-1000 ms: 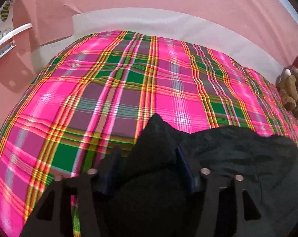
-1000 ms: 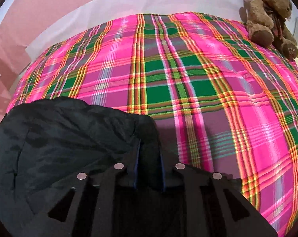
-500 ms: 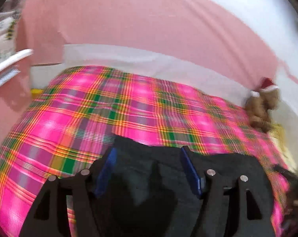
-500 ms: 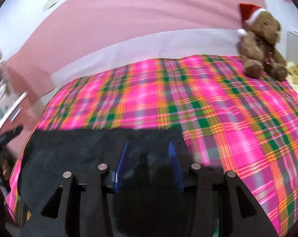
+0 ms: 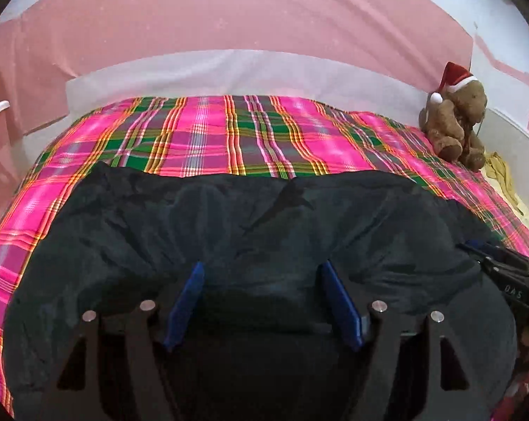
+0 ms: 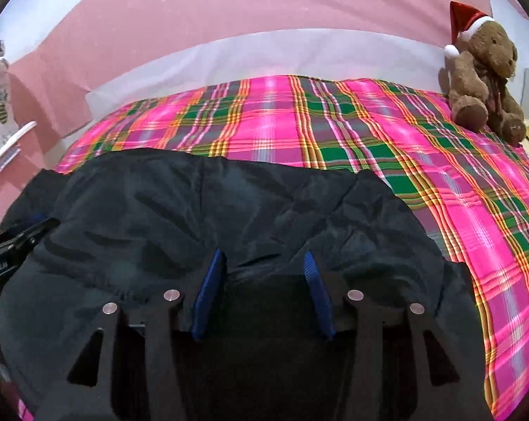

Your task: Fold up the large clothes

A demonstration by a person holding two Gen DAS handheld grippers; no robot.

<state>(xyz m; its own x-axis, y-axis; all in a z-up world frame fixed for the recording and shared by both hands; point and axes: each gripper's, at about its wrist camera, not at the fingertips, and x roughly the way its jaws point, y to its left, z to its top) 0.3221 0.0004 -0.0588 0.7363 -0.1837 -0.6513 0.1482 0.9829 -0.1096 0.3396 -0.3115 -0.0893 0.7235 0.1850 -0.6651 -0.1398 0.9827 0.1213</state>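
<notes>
A large black garment [image 5: 264,217] lies spread across the near half of the pink plaid bed cover [image 5: 229,133], its far edge running left to right. My left gripper [image 5: 261,265] hovers over the garment's near part, blue pads wide apart and pressing nothing. My right gripper [image 6: 262,252] stands over the same garment [image 6: 212,203], its jaws opening, with cloth lying below the gap but not pinched. Each gripper shows at the edge of the other's view: the right gripper [image 5: 503,266] and the left gripper [image 6: 12,245].
A brown teddy bear [image 6: 482,77] in a red Santa hat sits at the bed's far right corner, with a yellowish cloth [image 5: 499,172] beside it. A pink wall with a white band runs behind the bed. A white rail [image 6: 12,144] stands at the left.
Both grippers let go of the garment's raised edge and drew back toward the near side. The right jaws went from shut on cloth to open. The garment now lies flat.
</notes>
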